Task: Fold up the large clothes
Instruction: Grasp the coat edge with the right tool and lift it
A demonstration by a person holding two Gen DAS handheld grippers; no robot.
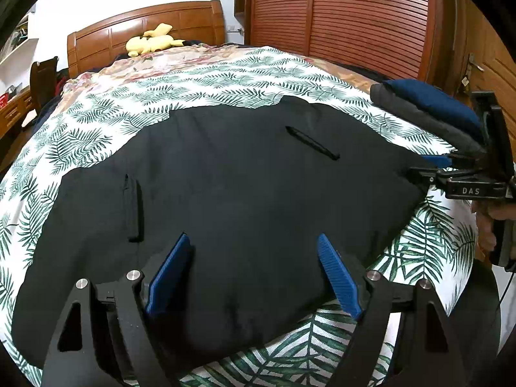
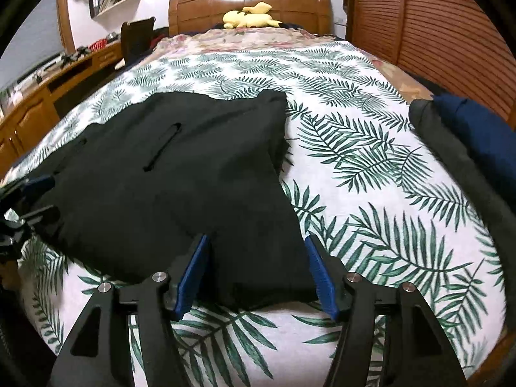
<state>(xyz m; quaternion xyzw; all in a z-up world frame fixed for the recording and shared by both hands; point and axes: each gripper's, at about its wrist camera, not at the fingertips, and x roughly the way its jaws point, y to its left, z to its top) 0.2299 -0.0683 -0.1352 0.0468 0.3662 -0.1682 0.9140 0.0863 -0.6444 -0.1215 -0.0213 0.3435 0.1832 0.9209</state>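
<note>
A black garment [image 1: 242, 177] [image 2: 177, 177] with two slit pockets lies spread flat on the fern-print bed sheet [image 1: 193, 87] [image 2: 371, 161]. My left gripper [image 1: 253, 237] hovers open over its near edge, blue pads wide apart with black cloth lying beneath them. My right gripper [image 2: 255, 238] is open at the garment's near right corner; the cloth lies between its pads without being pinched. In the left wrist view the right gripper [image 1: 425, 166] shows at that corner, held by a hand [image 1: 487, 225]. The left gripper [image 2: 42, 196] appears at the left edge of the right wrist view.
A folded stack of dark grey and navy clothes [image 1: 429, 109] [image 2: 467, 148] sits at the bed's right side. A yellow plush toy [image 1: 151, 43] [image 2: 251, 17] lies by the wooden headboard [image 2: 248, 3]. Slatted wardrobe doors [image 1: 354, 16] stand on the right, a desk [image 2: 48, 96] on the left.
</note>
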